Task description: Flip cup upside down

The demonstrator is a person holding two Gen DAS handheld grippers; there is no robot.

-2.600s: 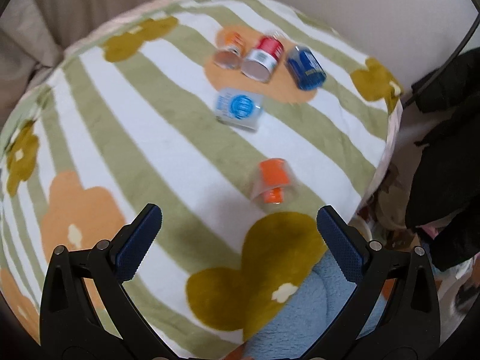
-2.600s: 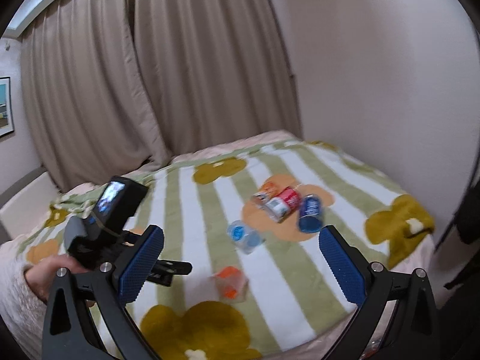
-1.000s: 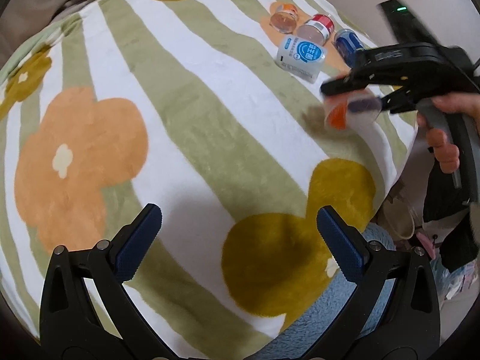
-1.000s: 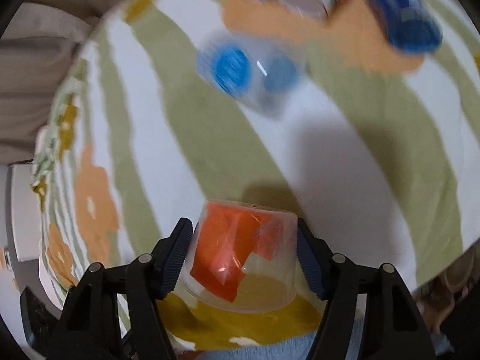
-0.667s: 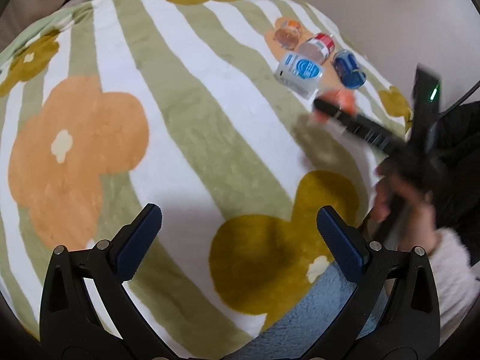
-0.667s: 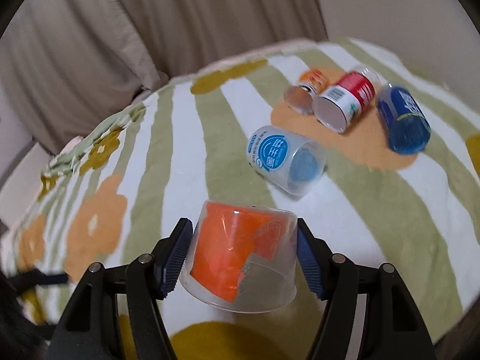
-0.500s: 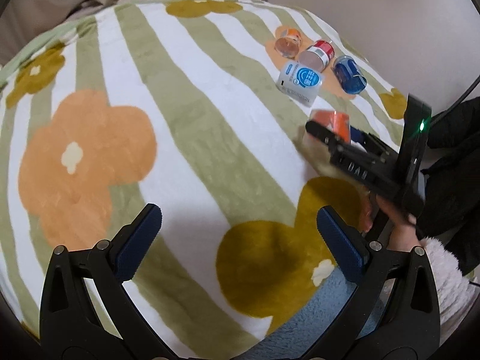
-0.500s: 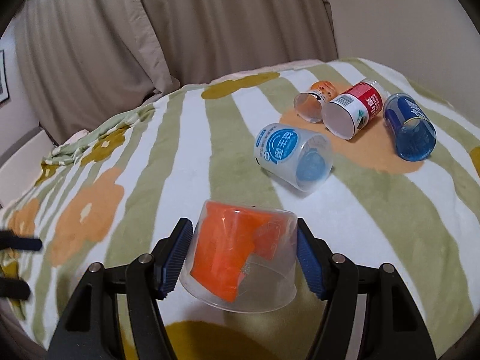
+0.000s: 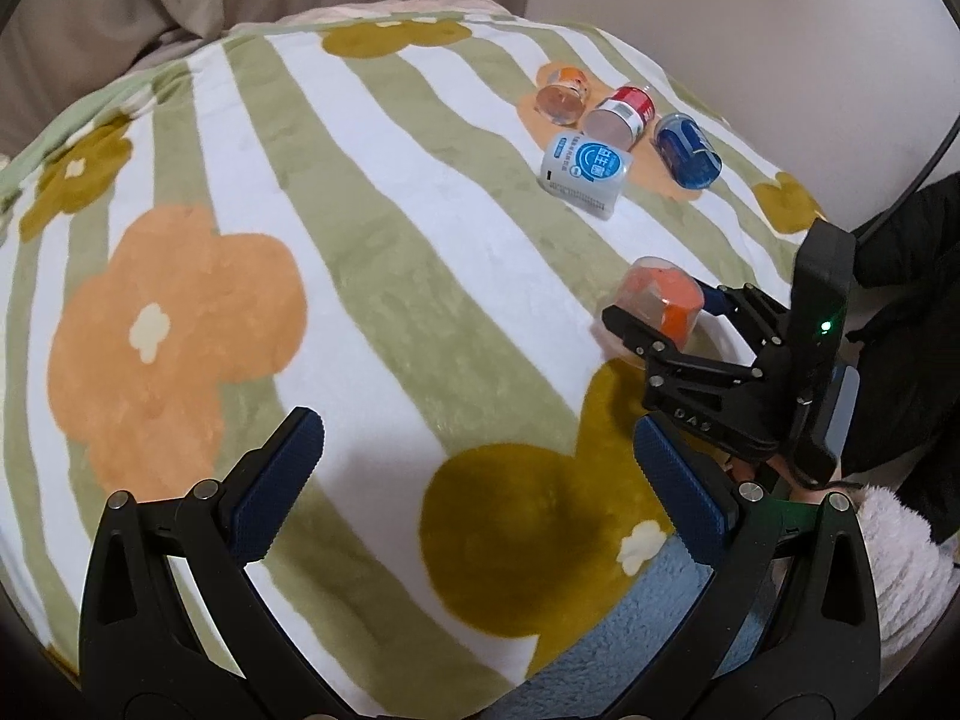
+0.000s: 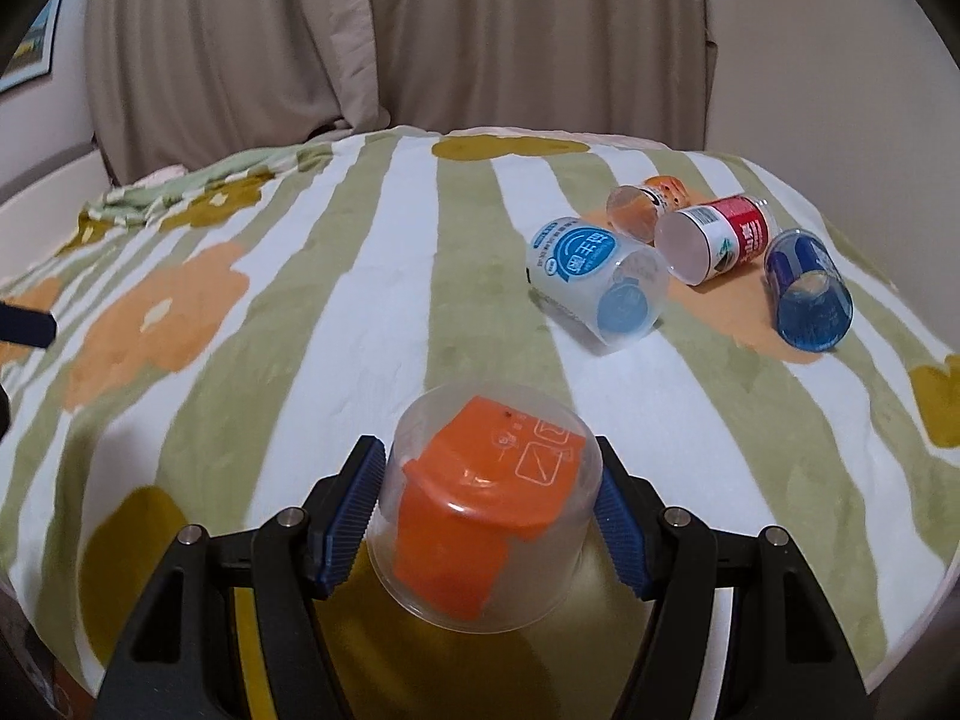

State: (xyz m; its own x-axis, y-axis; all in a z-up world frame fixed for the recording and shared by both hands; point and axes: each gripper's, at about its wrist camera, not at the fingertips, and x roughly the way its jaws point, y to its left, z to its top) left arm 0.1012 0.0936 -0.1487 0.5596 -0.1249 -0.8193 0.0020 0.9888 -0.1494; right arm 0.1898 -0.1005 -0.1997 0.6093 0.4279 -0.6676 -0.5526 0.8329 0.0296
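Beige curtains (image 10: 372,30) and a plain wall back a bed covered by a green-and-white striped blanket (image 10: 336,312) with orange and mustard flower shapes.

My right claw (image 10: 489,516) is clenched on the cup (image 10: 486,504), a clear plastic one with an orange label. Both blue pads press its sides, one on each flank. The cup's closed base faces up and away from the camera, and its wide rim faces down toward the blanket. From the left wrist view the same cup (image 9: 660,303) sits in the right claw (image 9: 657,315) near the bed's right edge, over a white stripe beside a mustard flower. I cannot tell whether the rim touches the blanket.

My left claw (image 9: 474,492) is spread wide and grasps nothing. It hangs over the near part of the blanket, well apart from the cup.

Four other cups lie on their sides farther back: a white and blue cup (image 10: 594,285), a small orange cup (image 10: 645,207), a red and white cup (image 10: 714,240) and a dark blue cup (image 10: 807,291). The last three lie close together on an orange flower.
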